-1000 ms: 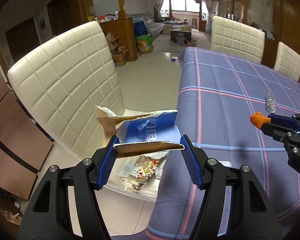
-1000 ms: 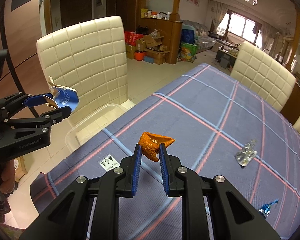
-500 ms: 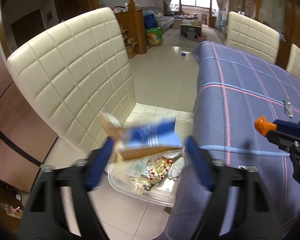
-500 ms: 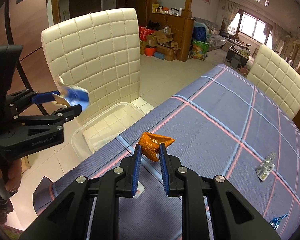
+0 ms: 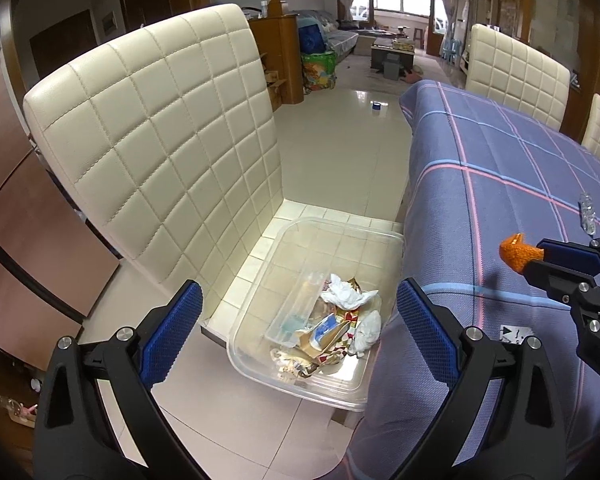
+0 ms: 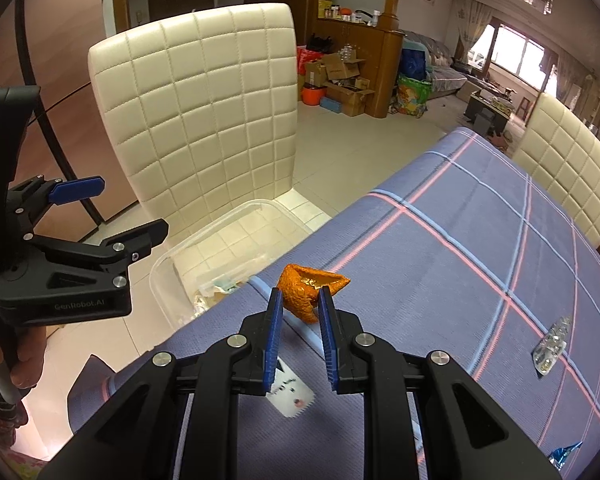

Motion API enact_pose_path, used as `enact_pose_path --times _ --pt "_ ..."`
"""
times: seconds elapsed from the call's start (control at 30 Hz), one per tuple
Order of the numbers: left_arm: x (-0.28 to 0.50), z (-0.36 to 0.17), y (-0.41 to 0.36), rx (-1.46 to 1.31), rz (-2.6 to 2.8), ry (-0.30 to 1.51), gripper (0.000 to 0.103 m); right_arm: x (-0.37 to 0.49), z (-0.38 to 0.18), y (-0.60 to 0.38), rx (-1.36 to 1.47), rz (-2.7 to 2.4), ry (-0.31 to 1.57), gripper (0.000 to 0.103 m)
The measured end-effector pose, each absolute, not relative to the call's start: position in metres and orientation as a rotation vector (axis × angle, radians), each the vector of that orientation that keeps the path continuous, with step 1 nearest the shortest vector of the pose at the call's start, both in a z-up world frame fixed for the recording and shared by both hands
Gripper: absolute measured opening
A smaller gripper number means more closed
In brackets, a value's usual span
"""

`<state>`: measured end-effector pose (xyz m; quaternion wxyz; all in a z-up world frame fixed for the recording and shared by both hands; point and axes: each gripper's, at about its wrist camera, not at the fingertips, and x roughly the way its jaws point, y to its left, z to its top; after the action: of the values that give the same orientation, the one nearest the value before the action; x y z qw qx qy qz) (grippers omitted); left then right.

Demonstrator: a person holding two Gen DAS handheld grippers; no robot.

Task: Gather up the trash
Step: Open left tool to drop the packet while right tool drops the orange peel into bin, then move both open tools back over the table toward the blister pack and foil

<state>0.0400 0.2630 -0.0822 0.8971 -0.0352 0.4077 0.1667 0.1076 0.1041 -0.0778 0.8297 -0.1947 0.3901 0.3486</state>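
Observation:
A clear plastic bin (image 5: 284,376) sits on the seat of a cream chair beside the table and holds crumpled paper, wrappers and a torn blue-and-brown carton (image 5: 324,330). My left gripper (image 5: 300,320) hangs open and empty above the bin; it also shows in the right wrist view (image 6: 112,208). My right gripper (image 6: 299,302) is shut on an orange peel (image 6: 306,286) over the table's near corner, close to the bin (image 6: 172,256). In the left wrist view the peel (image 5: 518,254) sticks out of the right gripper at the right edge.
The table wears a blue plaid cloth (image 6: 460,260). On it lie a clear blister wrapper (image 6: 552,346), a small white label (image 6: 292,394) and a blue foil scrap (image 6: 564,452). The cream chair back (image 5: 160,152) rises behind the bin. More chairs stand along the table's far side.
My left gripper opened and let go of the torn blue carton, which dropped into the bin. The right gripper carried the orange peel closer to the table edge by the bin.

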Motion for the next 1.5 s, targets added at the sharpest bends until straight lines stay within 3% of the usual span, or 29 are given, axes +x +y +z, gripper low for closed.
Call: enact_pose_path --times 0.73,0.77,0.8,0.87,1.5 --pt "0.017 -0.08 0.301 -0.113 0.425 0.837 0.096 0.122 -0.081 0.159 -0.381 0.817 0.842 0.019" --pt "0.017 -0.081 0.302 -0.116 0.426 0.838 0.096 0.123 -0.082 0.16 -0.392 0.803 0.841 0.023" --pt "0.016 -0.081 0.302 -0.118 0.428 0.838 0.096 0.123 -0.083 0.161 -0.406 0.779 0.837 0.045" --pt "0.015 -0.082 0.305 -0.132 0.433 0.841 0.096 0.123 -0.081 0.157 -0.399 0.736 0.793 0.072" --pt "0.009 -0.067 0.273 -0.113 0.374 0.817 0.097 0.111 -0.068 0.105 -0.32 0.672 0.804 0.073"
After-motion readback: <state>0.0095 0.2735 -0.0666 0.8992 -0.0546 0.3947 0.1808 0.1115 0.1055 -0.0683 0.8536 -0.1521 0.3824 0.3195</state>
